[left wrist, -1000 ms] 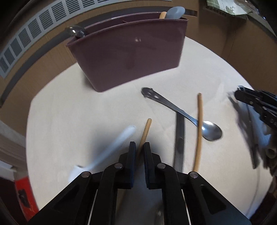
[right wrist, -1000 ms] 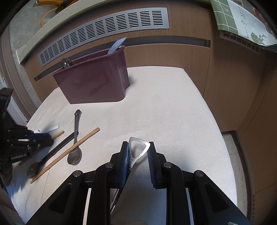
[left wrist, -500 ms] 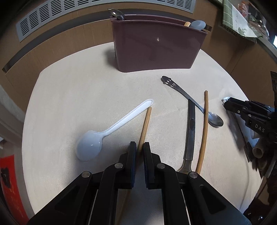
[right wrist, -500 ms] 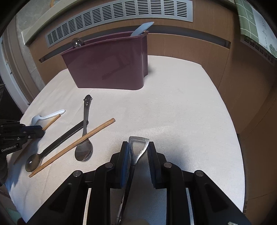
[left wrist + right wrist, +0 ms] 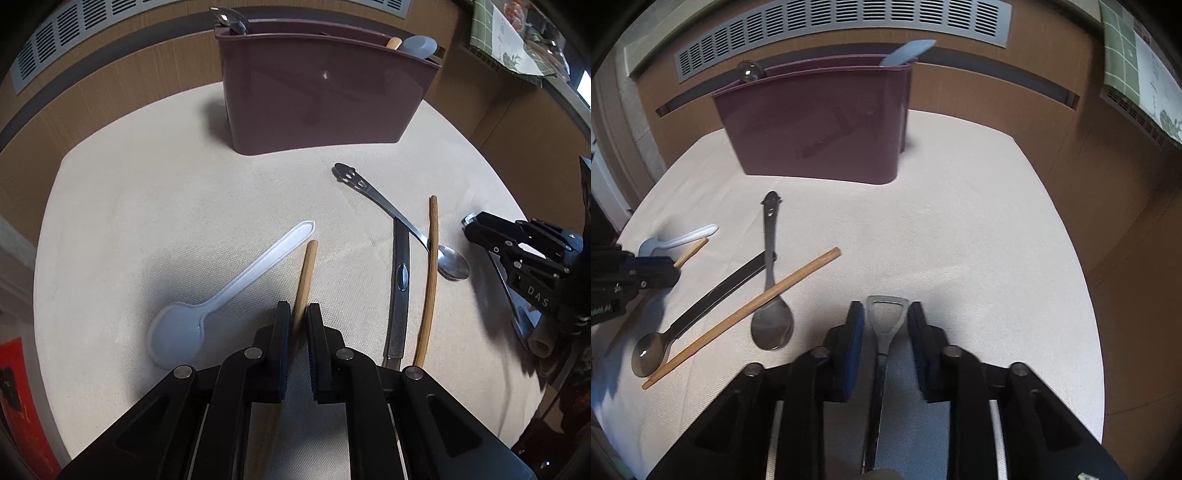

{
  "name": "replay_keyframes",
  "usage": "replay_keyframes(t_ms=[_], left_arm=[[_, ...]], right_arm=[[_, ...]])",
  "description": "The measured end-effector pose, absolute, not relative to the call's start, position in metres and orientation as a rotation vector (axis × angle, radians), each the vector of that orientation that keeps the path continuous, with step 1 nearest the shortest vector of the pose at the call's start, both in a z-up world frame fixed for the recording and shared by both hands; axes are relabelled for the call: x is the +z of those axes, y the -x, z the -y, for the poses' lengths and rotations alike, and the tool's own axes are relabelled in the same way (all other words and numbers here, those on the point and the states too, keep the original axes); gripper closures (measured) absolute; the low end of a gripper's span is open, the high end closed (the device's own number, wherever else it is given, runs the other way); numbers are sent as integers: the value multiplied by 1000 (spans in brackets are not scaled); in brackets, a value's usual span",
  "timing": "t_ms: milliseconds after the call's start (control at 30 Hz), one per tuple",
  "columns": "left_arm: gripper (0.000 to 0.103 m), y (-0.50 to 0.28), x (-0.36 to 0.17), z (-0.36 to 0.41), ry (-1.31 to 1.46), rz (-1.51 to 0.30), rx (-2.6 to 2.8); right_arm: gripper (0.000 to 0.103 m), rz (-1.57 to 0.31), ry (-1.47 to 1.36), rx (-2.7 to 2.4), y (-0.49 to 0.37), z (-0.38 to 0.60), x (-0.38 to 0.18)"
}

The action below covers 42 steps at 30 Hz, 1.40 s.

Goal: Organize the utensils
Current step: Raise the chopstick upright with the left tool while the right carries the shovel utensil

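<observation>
While the maroon caddy is standing at the table's far edge, open cloth is lying right of it; my left gripper is clamping a chopstick, my right gripper is straddling a bottle opener, pads apparently clear.

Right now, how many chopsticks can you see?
2 on the cloth. One chopstick is pinched in the left fingers, beside the white plastic spoon. The other chopstick lies across a metal spoon. A wooden tip in the holder might be a third.
</observation>
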<state>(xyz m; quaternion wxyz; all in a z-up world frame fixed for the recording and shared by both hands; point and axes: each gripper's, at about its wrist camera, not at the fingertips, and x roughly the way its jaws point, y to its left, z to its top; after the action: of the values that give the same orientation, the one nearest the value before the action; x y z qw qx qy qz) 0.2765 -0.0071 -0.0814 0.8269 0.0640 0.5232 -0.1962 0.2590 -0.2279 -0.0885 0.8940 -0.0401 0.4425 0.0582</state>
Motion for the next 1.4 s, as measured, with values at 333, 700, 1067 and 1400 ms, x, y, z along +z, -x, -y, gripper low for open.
replay_keyframes(t_ms=[333, 700, 1067, 1400], left_arm=[[97, -261, -76, 12, -55, -1050, -360], [98, -224, 6, -1, 204, -741, -369], [98, -229, 51, 0, 205, -591, -402], [98, -224, 39, -26, 278, -563, -384]], right_arm=[[83, -761, -16, 172, -226, 248, -54], [83, -595, -57, 171, -198, 263, -7], [100, -507, -13, 187, -203, 252, 18], [75, -712, -29, 195, -233, 276, -24]])
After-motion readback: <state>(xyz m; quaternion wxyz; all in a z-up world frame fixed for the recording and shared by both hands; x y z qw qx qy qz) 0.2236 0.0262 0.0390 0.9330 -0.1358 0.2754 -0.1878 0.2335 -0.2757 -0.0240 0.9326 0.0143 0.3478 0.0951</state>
